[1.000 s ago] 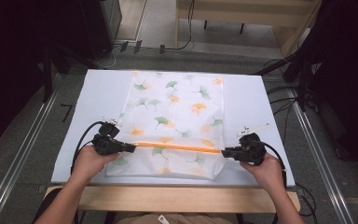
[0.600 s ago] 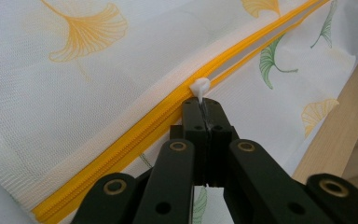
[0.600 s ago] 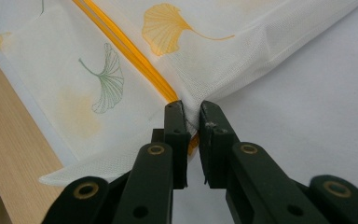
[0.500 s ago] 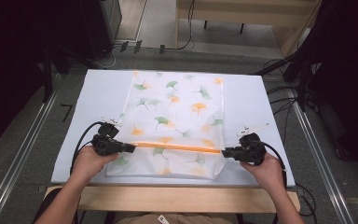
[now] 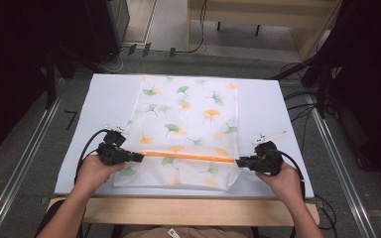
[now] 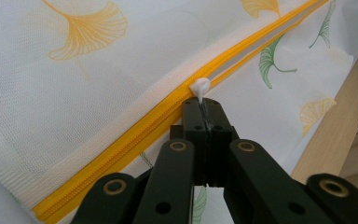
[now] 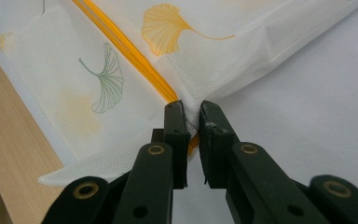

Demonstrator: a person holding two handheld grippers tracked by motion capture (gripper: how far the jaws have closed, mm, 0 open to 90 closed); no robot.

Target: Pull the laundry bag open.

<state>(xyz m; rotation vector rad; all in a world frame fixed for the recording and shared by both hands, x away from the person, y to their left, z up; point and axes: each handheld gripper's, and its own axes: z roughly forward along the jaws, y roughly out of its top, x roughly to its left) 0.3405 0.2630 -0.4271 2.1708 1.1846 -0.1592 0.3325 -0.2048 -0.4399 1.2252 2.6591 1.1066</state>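
Lower frame: the left hand-held gripper (image 5: 138, 157), jaws pressed together on the white zipper pull (image 6: 200, 87), and the right hand-held gripper (image 5: 239, 162), jaws pinching the bag's end corner beside the yellow zipper (image 5: 188, 156). Centre: the white mesh bag (image 5: 186, 129) printed with ginkgo leaves, lying flat on the pale worktop (image 5: 106, 99). Upper frame: grey floor (image 5: 228, 62) with cables.

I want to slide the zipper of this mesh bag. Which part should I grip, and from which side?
Grip the white zipper pull: it stands up as a thin tab beside the yellow zipper. Come along the zipper line, as the left claw does, shut on it.
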